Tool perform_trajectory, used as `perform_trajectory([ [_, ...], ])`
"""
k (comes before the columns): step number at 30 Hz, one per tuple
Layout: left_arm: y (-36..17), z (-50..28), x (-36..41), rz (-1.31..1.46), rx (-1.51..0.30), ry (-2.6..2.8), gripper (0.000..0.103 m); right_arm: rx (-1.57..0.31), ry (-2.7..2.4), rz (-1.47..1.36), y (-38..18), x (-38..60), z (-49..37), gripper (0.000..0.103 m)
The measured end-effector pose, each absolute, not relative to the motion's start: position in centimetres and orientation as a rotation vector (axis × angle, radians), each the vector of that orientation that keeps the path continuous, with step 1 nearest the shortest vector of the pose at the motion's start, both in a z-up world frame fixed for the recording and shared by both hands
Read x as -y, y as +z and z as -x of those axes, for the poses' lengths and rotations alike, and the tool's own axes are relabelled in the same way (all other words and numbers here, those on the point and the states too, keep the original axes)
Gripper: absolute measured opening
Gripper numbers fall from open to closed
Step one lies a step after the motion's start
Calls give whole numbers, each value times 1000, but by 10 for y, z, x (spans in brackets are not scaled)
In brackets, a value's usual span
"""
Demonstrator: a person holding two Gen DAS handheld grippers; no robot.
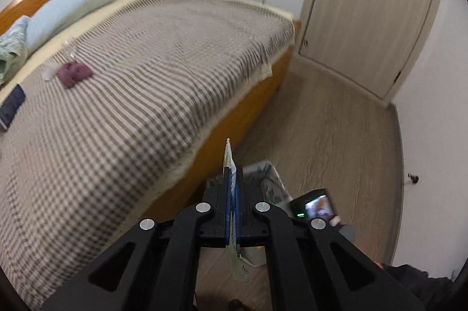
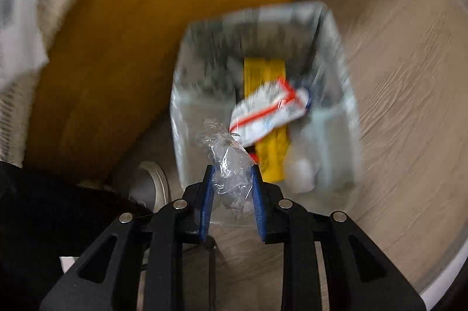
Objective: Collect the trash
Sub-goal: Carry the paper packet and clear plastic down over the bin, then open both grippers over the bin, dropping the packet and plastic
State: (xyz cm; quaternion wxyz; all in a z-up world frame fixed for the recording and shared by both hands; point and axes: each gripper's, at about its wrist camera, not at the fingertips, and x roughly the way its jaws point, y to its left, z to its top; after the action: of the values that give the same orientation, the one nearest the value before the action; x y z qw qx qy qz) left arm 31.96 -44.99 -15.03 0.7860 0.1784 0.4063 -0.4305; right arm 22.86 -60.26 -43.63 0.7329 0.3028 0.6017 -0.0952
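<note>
My left gripper [image 1: 232,173] is shut on a flat pale-green wrapper [image 1: 238,267], held edge-on beside the bed, above the bin [image 1: 272,185]. My right gripper [image 2: 232,173] is shut on a crumpled clear plastic wrapper [image 2: 226,162], just above the near rim of the lined bin [image 2: 336,48]. Inside the bin lie a yellow packet [image 2: 272,162] and a white-and-red wrapper [image 2: 269,109]. On the bed, a purple crumpled item [image 1: 74,72] and clear plastic [image 1: 51,68] lie at the left.
A checked bedspread [image 1: 146,83] covers the bed, with a blue bolster [image 1: 67,13] and a dark flat object [image 1: 11,106]. A closed door [image 1: 365,13] stands at the back right. The wooden bed side [image 2: 131,48] borders the bin. A shoe [image 2: 155,185] is nearby.
</note>
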Motion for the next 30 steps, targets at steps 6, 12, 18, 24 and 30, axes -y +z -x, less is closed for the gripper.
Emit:
perform_trajectory([
  [6, -195, -321, 478, -427, -982, -946, 0, -1452, -120, -726, -492, 590, -232, 63],
  [12, -239, -316, 509, -483, -1063, -970, 0, -1282, -235, -753, -443, 628, -180, 66],
  [18, -293, -312, 554, -526, -1141, -954, 0, -1148, -422, -808, -400, 682, -108, 69],
  [24, -365, -314, 591, -584, -1280, -872, 70, -1110, -466, -855, -391, 699, -84, 69],
  [30, -365, -315, 566, -532, -1278, -889, 70, -1155, -419, -850, -400, 689, -96, 69],
])
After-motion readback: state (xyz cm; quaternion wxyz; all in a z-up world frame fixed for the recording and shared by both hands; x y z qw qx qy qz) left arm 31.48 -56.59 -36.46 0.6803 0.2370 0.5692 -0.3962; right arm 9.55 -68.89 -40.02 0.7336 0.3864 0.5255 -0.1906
